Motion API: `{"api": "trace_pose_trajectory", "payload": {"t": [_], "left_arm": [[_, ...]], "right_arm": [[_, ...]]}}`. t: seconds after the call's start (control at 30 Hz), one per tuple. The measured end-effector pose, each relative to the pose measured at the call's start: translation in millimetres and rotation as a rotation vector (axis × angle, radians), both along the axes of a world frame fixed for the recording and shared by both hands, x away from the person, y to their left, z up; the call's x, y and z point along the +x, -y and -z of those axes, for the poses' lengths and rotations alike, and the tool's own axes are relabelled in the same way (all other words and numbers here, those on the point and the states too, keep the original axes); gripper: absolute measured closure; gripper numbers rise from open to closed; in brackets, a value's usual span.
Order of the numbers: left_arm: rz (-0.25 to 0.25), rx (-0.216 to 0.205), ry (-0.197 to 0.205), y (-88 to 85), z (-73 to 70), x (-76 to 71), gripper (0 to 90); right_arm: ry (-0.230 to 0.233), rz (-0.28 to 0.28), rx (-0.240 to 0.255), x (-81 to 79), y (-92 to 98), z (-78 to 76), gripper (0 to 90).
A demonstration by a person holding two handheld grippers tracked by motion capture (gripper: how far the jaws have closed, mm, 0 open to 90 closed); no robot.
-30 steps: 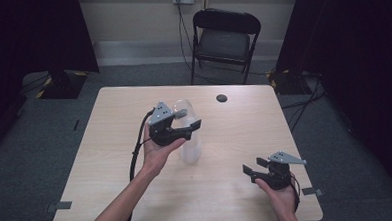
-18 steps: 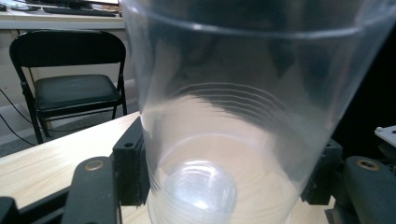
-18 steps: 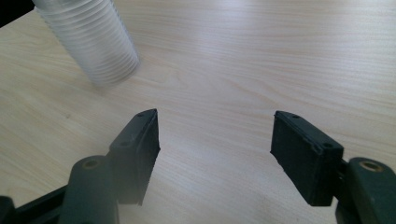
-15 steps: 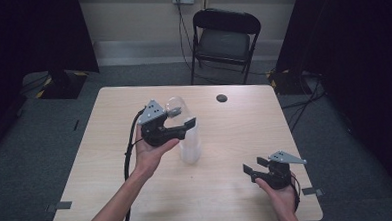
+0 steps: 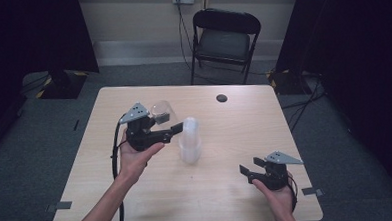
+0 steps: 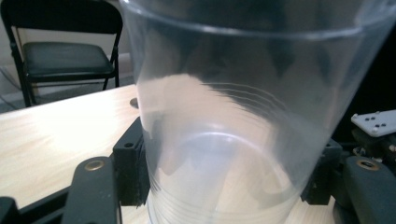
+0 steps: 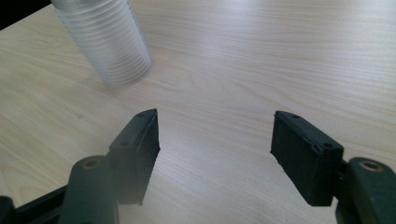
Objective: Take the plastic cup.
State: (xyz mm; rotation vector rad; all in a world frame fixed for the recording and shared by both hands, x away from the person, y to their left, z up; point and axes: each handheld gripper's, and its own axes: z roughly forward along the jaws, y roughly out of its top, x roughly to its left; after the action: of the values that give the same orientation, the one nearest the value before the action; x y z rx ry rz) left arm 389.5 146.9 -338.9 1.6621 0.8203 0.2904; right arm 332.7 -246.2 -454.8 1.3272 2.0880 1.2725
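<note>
My left gripper (image 5: 167, 119) is shut on a clear plastic cup (image 5: 161, 110), held above the left half of the light wooden table (image 5: 138, 203). In the left gripper view the cup (image 6: 224, 116) stands upright and very close, with the black pads (image 6: 133, 172) pressing its lower sides. A stack of clear cups (image 5: 189, 141) stands at the table's middle, just right of that gripper. My right gripper (image 5: 251, 167) rests low near the front right corner, open, with bare tabletop between its jaws (image 7: 215, 140). The stack (image 7: 109, 42) lies beyond it to the upper left.
A small dark round disc (image 5: 222, 98) lies on the table's far side. A black folding chair (image 5: 226, 39) stands behind the table. Dark curtains flank the room, and the left gripper's cable (image 5: 117, 154) hangs along the forearm.
My left gripper has carried the cup to the left and slightly up, away from the stack. The right gripper has stayed where it was.
</note>
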Motion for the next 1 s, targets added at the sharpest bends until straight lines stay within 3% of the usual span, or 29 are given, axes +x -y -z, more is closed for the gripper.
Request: {"api": "trace_pose_trajectory", "payload": {"t": [0.17, 0.27, 0.43, 0.67, 0.77, 0.83, 0.93, 1.0], "left_arm": [[-0.032, 0.006, -0.02, -6.9, 0.6, -6.3, 34.8], [-0.032, -0.027, -0.031, -12.3, -0.2, -10.8, 34.8], [-0.066, 0.012, -0.032, -18.2, 1.2, -21.8, 34.7], [-0.052, -0.008, -0.1, -26.2, 10.9, -25.0, 35.2], [-0.044, -0.049, -0.15, -27.9, 19.8, -27.1, 34.7], [-0.025, -0.032, -0.151, -27.6, 24.2, -30.2, 34.7], [-0.005, -0.045, -0.173, -28.5, 30.0, -31.1, 34.7], [0.018, -0.021, -0.174, -27.6, 31.7, -30.7, 35.7]], "right_arm": [[0.012, -0.01, 0.007, -3.1, -3.0, -3.0, 33.0], [0.022, -0.01, 0.009, -4.8, -8.8, -4.7, 35.8], [0.065, -0.057, -0.012, -10.0, -22.6, -10.6, 42.1], [0.091, -0.123, -0.018, -18.8, -40.8, -18.3, 41.5], [0.112, -0.115, -0.025, -22.5, -47.4, -20.0, 39.1], [0.112, -0.115, -0.017, -23.9, -52.3, -20.8, 39.2], [0.111, -0.147, -0.023, -23.7, -59.9, -22.4, 40.8], [0.112, -0.172, -0.024, -23.8, -67.0, -23.6, 42.7]]}}
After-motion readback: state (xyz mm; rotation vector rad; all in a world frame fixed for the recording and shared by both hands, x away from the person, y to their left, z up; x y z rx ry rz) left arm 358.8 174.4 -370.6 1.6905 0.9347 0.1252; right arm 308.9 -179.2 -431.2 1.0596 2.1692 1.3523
